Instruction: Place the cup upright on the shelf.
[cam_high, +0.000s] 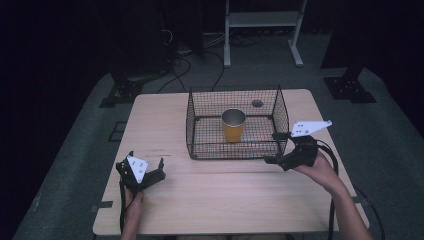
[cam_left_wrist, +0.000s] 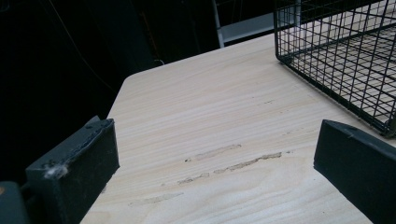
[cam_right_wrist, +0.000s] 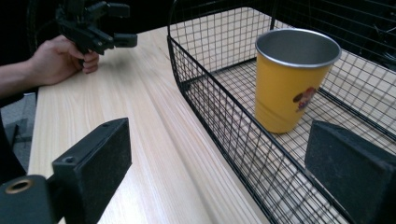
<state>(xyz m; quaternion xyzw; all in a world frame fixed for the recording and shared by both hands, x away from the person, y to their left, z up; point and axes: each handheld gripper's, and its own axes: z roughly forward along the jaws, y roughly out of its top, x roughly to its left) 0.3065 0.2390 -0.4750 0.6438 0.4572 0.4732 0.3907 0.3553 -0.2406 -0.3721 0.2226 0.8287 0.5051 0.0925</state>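
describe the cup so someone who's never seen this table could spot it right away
Find the black wire basket on the far half of the wooden table. Standing upright inside it is the cup: yellow outside, bare metal at the rim and inside, with a small printed picture on its side.

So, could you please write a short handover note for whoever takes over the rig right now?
Left hand-held gripper: open, holding nothing, resting near the table's front left, apart from the basket.
Right hand-held gripper: open, holding nothing, at the front right corner of the wire basket; one jaw stands outside the wire wall, the other over it.
Yellow metal cup: upright inside the basket, about mid-floor, untouched.
Done: nothing gripped so far.
Left: probably close in on the cup or the basket with the right hand-held gripper; the wire wall lies between it and the cup.
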